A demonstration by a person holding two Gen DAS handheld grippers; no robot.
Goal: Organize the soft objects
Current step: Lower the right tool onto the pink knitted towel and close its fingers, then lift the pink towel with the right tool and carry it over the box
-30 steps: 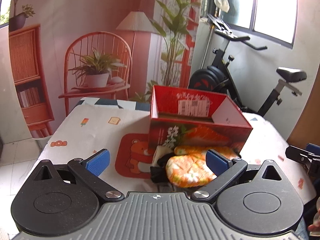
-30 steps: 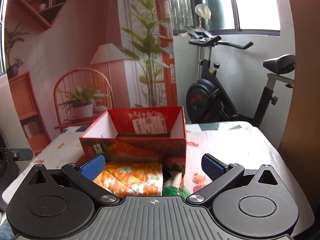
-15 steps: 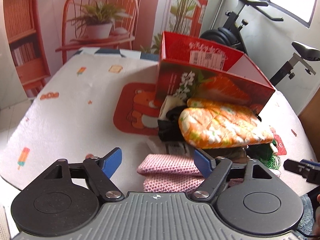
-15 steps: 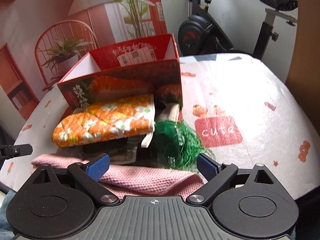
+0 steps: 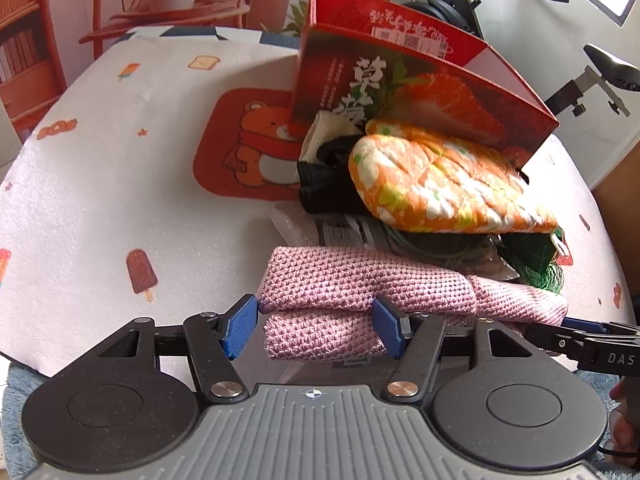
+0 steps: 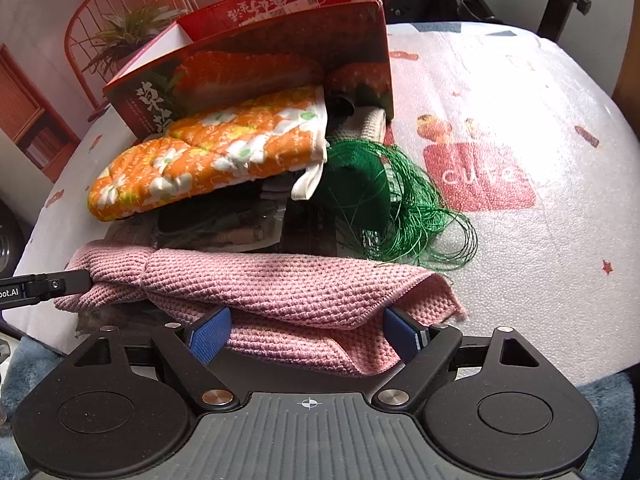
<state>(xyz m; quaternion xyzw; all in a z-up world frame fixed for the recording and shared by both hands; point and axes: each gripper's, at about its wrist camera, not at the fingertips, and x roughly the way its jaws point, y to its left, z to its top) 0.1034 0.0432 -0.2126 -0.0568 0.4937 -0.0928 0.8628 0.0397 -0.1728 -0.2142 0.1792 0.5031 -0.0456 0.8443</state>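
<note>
A folded pink knitted cloth (image 5: 360,292) lies at the table's near edge; it also shows in the right wrist view (image 6: 280,292). My left gripper (image 5: 314,326) is open, its blue pads on either side of the cloth's left end. My right gripper (image 6: 306,334) is open around the cloth's right part. Behind the cloth lie an orange flowered oven mitt (image 5: 440,184), a black fabric piece (image 5: 324,188) and green netting (image 6: 396,200). A red strawberry box (image 5: 400,80) stands open behind them.
The table has a white cloth with cartoon prints (image 5: 120,160). A clear plastic packet (image 6: 224,232) lies under the mitt. An exercise bike (image 5: 560,40) stands beyond the table. A blue rug (image 6: 600,392) shows below the table's edge.
Both grippers have dropped and moved in toward the table's near edge. The pink cloth, unseen a second ago, now sits between the fingers of each gripper. The left jaws have narrowed.
</note>
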